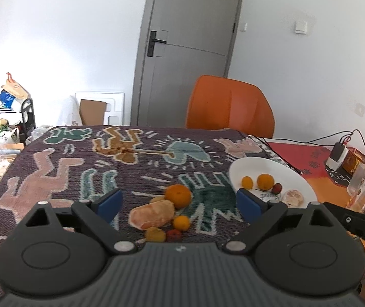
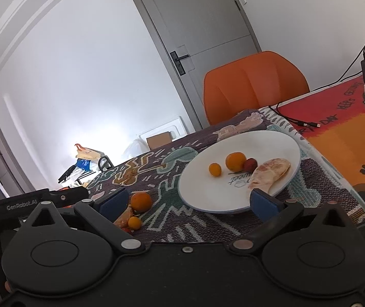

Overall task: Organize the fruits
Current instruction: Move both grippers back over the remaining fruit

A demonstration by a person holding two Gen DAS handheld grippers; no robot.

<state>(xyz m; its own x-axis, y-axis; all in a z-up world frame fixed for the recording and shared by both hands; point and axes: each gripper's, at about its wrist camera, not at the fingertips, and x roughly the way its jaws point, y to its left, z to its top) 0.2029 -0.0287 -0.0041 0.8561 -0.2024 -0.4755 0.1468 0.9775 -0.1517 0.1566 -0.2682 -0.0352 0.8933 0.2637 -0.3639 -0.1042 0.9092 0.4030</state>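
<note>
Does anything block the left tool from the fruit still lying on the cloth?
Nothing visible does. The left tool is open above the pile, with the orange and the peeled segment lying between its fingers. The cloth between pile and white plate is bare too.

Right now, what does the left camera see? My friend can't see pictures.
A little pile of fruit sits on a patterned tablecloth, right in front of the open left gripper. To its right, a white plate already holds a few fruits. An orange chair and a grey door stand behind the table.
</note>
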